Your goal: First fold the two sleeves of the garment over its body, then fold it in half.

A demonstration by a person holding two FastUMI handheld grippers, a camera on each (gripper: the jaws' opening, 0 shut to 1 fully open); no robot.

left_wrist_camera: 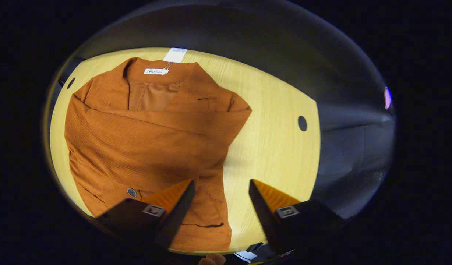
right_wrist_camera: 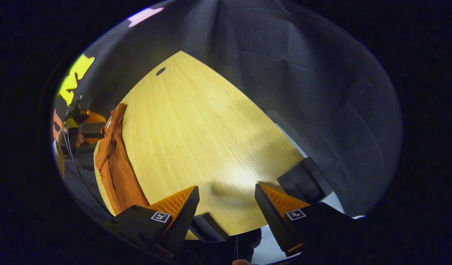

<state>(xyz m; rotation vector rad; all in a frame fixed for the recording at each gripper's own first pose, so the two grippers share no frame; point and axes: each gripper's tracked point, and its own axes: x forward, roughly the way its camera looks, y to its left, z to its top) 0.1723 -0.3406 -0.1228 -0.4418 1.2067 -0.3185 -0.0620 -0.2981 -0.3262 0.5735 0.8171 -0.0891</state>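
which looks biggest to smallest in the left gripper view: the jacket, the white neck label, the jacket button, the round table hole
1. jacket, by far the largest
2. white neck label
3. round table hole
4. jacket button

The hole and the button look close in size, and the button sits nearer the camera, so their order is unsure.

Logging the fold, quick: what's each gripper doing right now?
Left gripper: open, holding nothing, above the orange jacket.
Right gripper: open, holding nothing, over the bare table.
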